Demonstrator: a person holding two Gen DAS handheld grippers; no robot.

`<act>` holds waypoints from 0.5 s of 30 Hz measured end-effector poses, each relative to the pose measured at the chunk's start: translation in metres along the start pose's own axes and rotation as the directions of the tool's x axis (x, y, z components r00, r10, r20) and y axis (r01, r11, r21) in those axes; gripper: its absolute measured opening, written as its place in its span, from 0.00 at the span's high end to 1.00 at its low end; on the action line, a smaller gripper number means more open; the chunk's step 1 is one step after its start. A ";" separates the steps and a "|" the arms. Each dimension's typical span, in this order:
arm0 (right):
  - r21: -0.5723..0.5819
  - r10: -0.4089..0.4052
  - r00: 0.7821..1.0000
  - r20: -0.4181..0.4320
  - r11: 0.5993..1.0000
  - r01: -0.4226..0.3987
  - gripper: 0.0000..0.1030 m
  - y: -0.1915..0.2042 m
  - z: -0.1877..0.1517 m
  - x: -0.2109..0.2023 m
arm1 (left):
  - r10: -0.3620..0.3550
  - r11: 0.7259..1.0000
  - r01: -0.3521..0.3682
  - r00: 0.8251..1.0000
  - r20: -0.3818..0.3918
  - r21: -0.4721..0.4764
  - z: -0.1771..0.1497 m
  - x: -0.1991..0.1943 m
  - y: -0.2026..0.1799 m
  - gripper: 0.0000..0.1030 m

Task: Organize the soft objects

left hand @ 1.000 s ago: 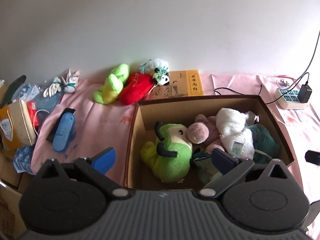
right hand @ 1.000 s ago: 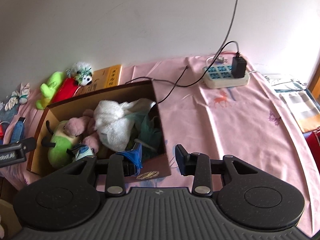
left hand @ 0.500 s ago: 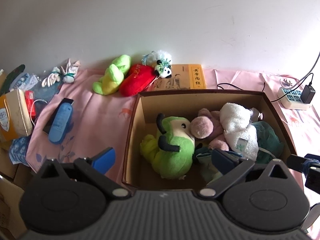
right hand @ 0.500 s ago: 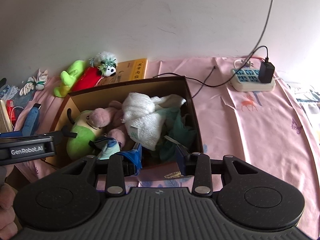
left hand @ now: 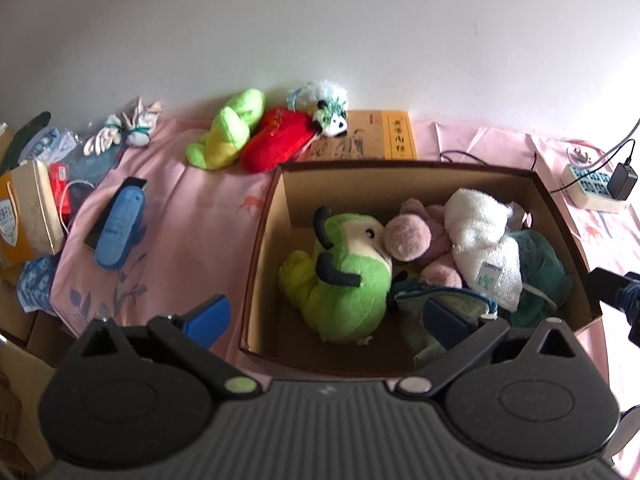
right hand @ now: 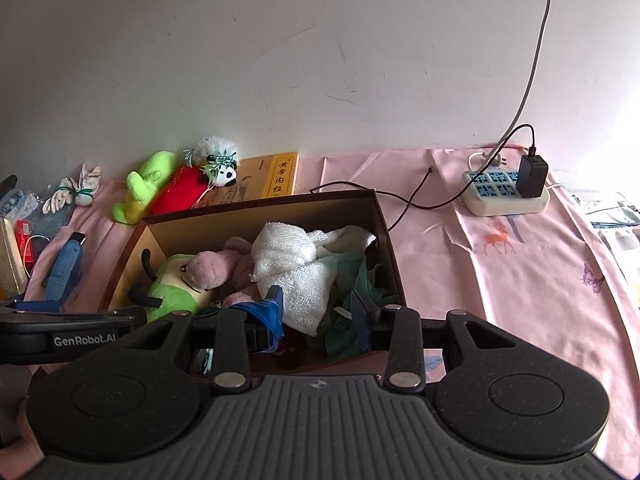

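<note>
**Soft toys in the box, both tools open above it**

Readable writing is sparse. The side of the left tool (left hand: 326, 316) shows "GenRobot.AI" in white in the right wrist view. The yellow book (right hand: 276, 174) against the wall carries a vertical column of Chinese characters on its cover. A white cloth (left hand: 482, 246) in the box has a small label with a green mark, too small to read. A yellow carton (left hand: 26, 210) at the far left bears a blue emblem and printing that is also illegible.

The left tool has its blue-padded fingers (left hand: 208, 316) set wide apart and holds nothing; one finger is over the pink cloth of the table (left hand: 192, 216), the other over the cardboard box (left hand: 256, 264). The right tool (right hand: 316, 312) is also spread, less widely, with nothing gripped; its fingers hover above the near right corner of the box, over the white cloth and a dark green fabric (right hand: 352, 276).

Inside the box lie a green plush (left hand: 344, 280), a pink plush (left hand: 416, 240), the white cloth and the green fabric. Outside it, by the wall, rest a lime-green plush (left hand: 228, 136), a red plush (left hand: 280, 142) and a small panda toy (left hand: 330, 118). A power strip (right hand: 504, 192) with a black adapter sits at the right.
</note>
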State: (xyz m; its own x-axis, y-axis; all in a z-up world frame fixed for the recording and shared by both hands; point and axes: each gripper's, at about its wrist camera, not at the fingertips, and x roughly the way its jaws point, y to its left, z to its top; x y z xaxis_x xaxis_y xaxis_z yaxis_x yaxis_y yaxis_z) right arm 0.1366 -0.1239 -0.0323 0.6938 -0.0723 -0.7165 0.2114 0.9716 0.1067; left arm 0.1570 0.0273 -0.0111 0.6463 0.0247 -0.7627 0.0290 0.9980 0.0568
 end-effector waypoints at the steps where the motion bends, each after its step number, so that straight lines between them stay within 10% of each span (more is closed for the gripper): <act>1: 0.000 -0.002 1.000 -0.001 1.000 0.002 0.80 0.000 0.000 0.000 | 0.002 1.000 -0.002 1.000 -0.011 0.000 0.000 0.002 -0.001 0.01; 15: -0.005 -0.019 1.000 0.000 1.000 0.019 0.80 0.001 -0.002 0.002 | -0.007 1.000 0.008 1.000 -0.008 0.004 -0.004 0.001 -0.002 0.01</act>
State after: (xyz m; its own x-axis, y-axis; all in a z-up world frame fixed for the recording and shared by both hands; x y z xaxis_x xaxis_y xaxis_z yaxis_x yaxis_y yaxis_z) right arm 0.1366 -0.1230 -0.0353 0.6892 -0.0910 -0.7188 0.2215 0.9711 0.0894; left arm 0.1547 0.0251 -0.0148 0.6402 0.0176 -0.7680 0.0372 0.9978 0.0540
